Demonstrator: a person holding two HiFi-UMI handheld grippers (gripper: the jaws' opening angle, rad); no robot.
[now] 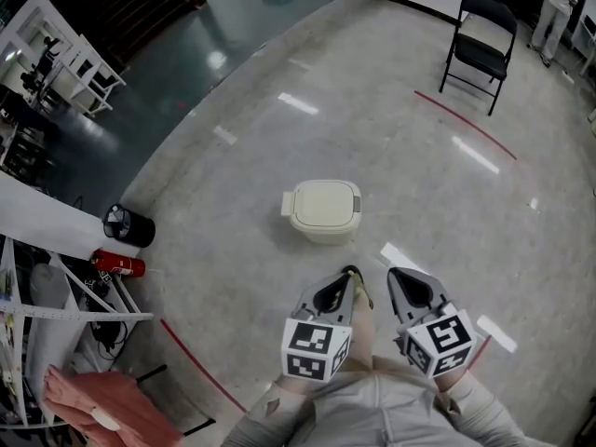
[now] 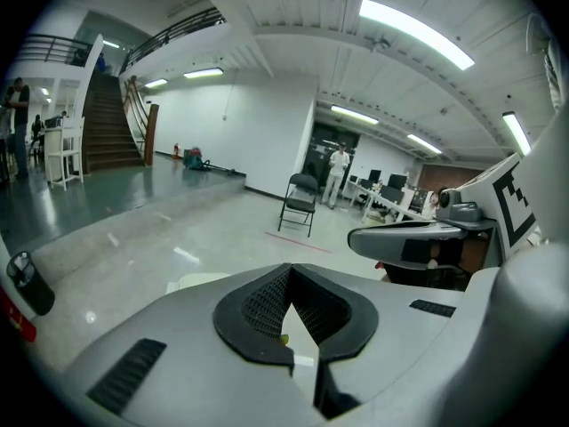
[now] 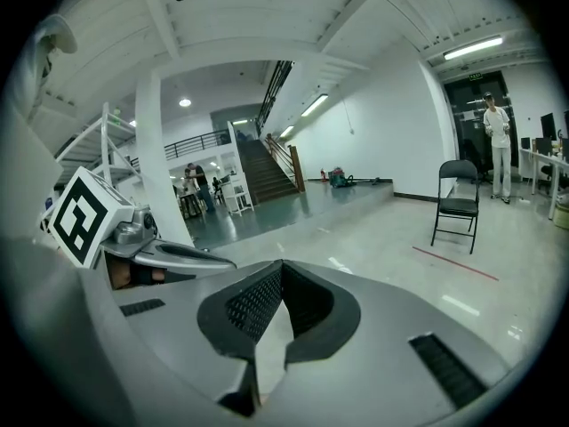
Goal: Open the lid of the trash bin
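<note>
A cream trash bin [image 1: 323,209] with rounded corners stands on the grey floor, its lid down flat. Both grippers hang in front of the person, short of the bin and not touching it. My left gripper [image 1: 351,274] points at the bin's near edge, jaws together and nothing between them. My right gripper [image 1: 396,276] sits beside it on the right, also shut and empty. In the left gripper view only a pale sliver of the bin [image 2: 200,281] shows above the left gripper [image 2: 290,274]. The right gripper view shows the right gripper [image 3: 282,269] over bare floor.
A black folding chair [image 1: 480,49] stands far right, with a person [image 1: 559,7] behind it. At the left are a small black cylinder [image 1: 128,225], a red fire extinguisher [image 1: 119,265], a white rack [image 1: 56,315] and pink cloth [image 1: 102,408]. Red tape lines [image 1: 466,124] cross the floor.
</note>
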